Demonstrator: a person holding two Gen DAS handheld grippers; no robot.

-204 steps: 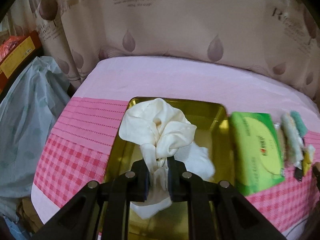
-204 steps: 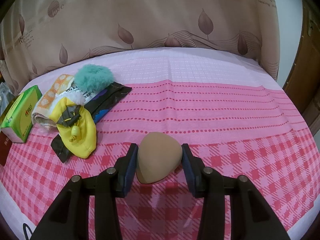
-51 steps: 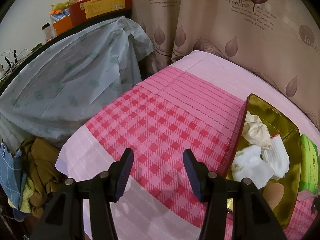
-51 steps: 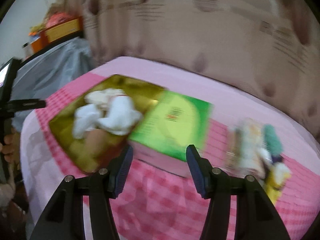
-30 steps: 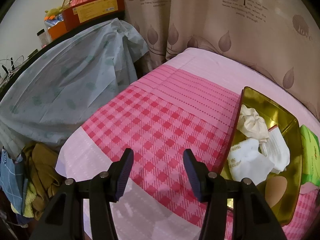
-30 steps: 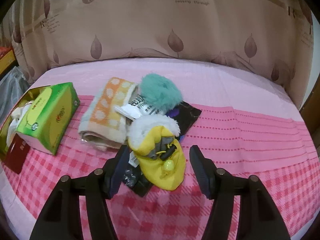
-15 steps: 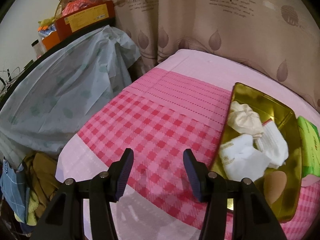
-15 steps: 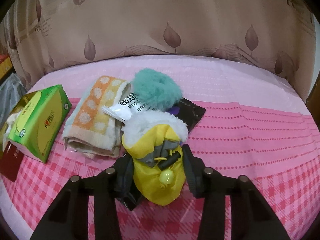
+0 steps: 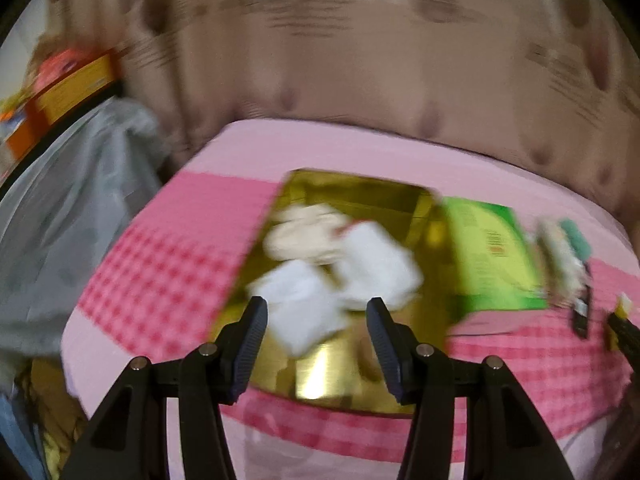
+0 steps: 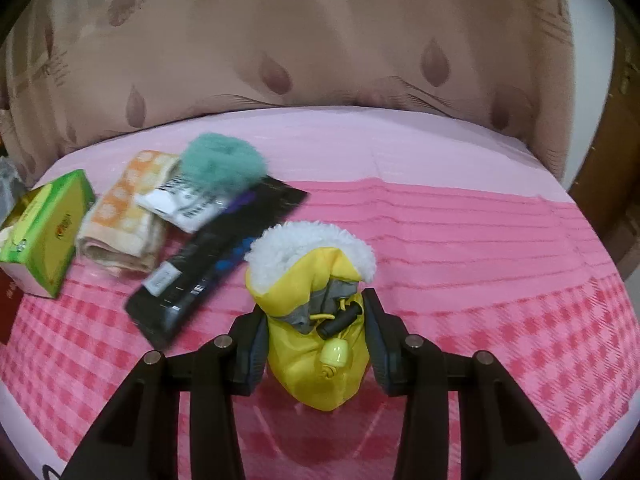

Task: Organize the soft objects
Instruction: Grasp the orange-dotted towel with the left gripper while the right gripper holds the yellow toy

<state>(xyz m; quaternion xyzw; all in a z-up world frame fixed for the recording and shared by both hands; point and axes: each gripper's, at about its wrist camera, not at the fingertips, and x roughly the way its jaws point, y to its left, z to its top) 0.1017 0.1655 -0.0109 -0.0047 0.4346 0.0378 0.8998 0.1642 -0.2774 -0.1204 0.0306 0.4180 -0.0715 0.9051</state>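
My right gripper [image 10: 314, 336] is shut on a yellow pouch with a white fleece rim [image 10: 316, 320] and holds it over the pink checked bedcover. Left of it lie a black packet [image 10: 212, 264], a white labelled packet [image 10: 180, 202], a teal fluffy thing [image 10: 222, 160] and an orange-spotted towel [image 10: 124, 216]. My left gripper [image 9: 316, 332] is open and empty, in front of a gold tin tray [image 9: 356, 380] that holds white socks [image 9: 372, 268] and a cream cloth [image 9: 304, 232]. The left wrist view is blurred.
A green tissue box [image 10: 44, 232] stands between the tray and the towel; it also shows in the left wrist view [image 9: 488, 256]. A grey-green plastic-covered heap [image 9: 60, 216] lies left of the bed. A leaf-print curtain [image 10: 320, 40] hangs behind.
My right gripper has closed on the yellow pouch and lifted it off the pile toward the right. My left gripper has swung right, so the tray now lies straight ahead.
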